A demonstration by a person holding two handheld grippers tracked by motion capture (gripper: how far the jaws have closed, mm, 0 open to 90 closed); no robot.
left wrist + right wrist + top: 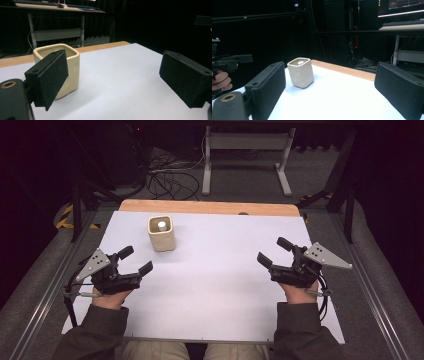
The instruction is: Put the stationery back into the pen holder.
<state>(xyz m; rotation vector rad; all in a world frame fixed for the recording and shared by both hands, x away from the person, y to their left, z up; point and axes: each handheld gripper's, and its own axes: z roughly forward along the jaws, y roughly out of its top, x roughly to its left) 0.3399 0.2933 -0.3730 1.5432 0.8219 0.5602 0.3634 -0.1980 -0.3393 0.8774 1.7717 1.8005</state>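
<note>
A cream square cup [161, 233] stands upright on the white table sheet [215, 270] at the back left, with a small white thing inside it [161, 225]. My left gripper [136, 260] rests open near the sheet's left edge, a short way in front of the cup and not touching it. In the left gripper view the cup [70, 67] sits just beyond the left jaw, with nothing between the jaws [125, 77]. My right gripper [274, 251] is open at the right side of the sheet. The right gripper view has the cup [300, 72] farther off, between its empty jaws [337, 92].
A wooden table edge [210, 207] runs along the back of the sheet. Metal rails [375, 285] flank the table on both sides. Behind stand a white desk frame [245, 155] and loose cables [170, 180] on the floor. The other hand and its gripper [227, 63] appear at the left of the right gripper view.
</note>
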